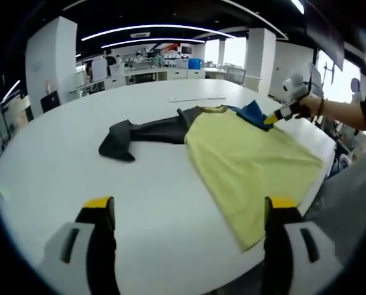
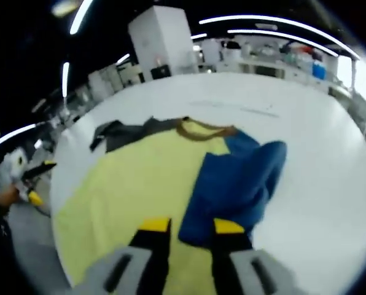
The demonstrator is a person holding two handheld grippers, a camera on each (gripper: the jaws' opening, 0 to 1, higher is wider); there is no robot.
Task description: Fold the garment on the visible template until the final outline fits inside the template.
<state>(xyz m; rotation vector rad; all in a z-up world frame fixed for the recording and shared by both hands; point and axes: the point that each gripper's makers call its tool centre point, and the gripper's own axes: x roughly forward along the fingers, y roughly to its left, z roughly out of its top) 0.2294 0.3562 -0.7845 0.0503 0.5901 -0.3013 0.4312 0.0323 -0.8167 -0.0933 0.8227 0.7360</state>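
A shirt lies flat on the white table (image 1: 78,141): yellow body (image 1: 250,166), dark grey sleeve (image 1: 140,135) stretched to one side, blue sleeve (image 1: 253,114) bunched at the other. My left gripper (image 1: 190,206) hangs open above the near table edge, holding nothing. A hand brings my right gripper (image 1: 275,117) to the blue sleeve. In the right gripper view the blue sleeve (image 2: 238,178) is folded over the yellow body (image 2: 134,178). Its end lies between the tips of my right gripper (image 2: 191,226), whose jaws stand a little apart. The left gripper (image 2: 32,175) shows at the left edge.
A thin pale strip (image 1: 198,98) lies on the table beyond the shirt. Bare tabletop (image 2: 318,184) spreads past the blue sleeve. Desks, white pillars (image 1: 45,55) and shelves fill the office behind. The table's edge (image 1: 321,184) runs close to the yellow hem.
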